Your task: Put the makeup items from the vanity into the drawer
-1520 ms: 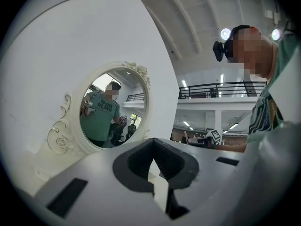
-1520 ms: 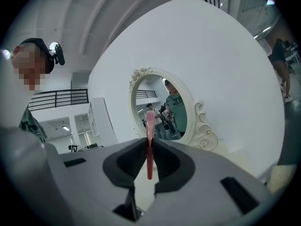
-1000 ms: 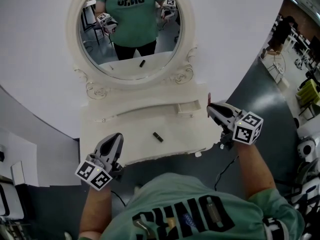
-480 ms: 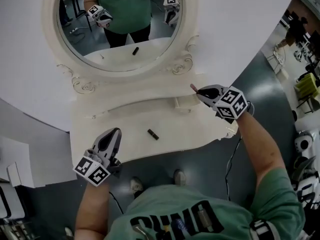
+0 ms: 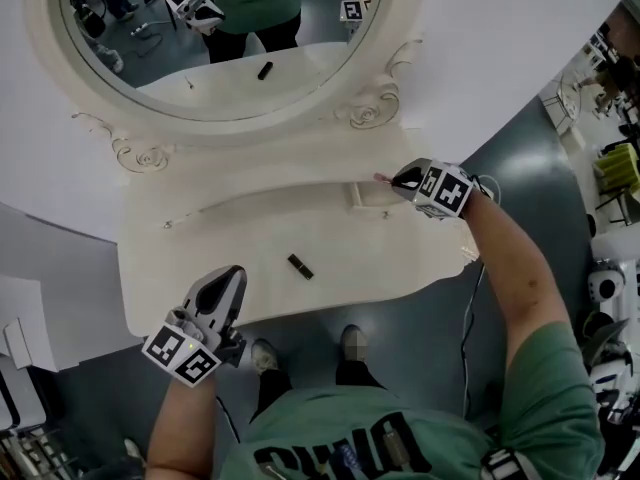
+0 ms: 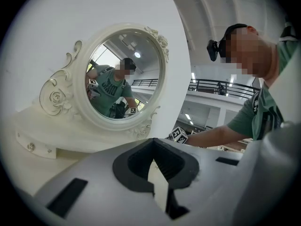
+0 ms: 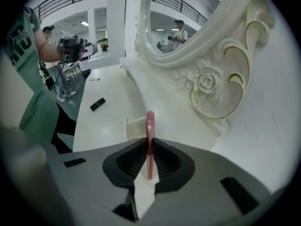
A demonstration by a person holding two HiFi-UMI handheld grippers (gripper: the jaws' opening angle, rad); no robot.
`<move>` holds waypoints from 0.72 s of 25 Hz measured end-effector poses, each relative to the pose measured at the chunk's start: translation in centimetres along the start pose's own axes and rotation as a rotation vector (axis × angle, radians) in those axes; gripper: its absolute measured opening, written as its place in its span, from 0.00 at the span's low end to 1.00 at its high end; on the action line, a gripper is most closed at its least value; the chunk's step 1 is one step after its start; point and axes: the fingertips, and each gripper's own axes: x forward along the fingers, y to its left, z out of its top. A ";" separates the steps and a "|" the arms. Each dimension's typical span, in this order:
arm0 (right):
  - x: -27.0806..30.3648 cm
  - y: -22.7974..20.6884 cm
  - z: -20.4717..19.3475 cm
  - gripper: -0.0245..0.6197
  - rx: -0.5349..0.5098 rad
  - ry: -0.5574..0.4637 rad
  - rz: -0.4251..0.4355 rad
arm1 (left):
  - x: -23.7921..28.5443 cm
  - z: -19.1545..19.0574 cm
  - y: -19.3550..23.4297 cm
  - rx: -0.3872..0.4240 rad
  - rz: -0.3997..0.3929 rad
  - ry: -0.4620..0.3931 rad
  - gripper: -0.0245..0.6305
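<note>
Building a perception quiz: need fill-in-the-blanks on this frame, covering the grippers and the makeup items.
The right gripper is shut on a slim ____ stick. The small drawer ahead of it stands ____. The left gripper holds ____. The ____ tube lies on the vanity top.
Missing: pink; open; nothing; black.

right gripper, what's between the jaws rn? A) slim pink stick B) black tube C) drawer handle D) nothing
A: in the right gripper view the right gripper is clamped on a slim pink stick, while the black tube lies on the vanity top.
</note>
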 end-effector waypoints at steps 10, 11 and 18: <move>5.5 0.9 -2.3 0.12 -0.182 0.205 0.121 | 0.5 -3.0 0.9 -0.057 -0.003 0.008 0.05; 5.8 1.1 -2.4 0.12 -0.190 0.216 0.134 | 0.6 -3.3 1.0 -0.061 -0.004 0.009 0.05; 6.6 1.9 -2.8 0.12 -0.204 0.236 0.163 | 0.8 -4.4 1.2 -0.078 -0.003 0.025 0.05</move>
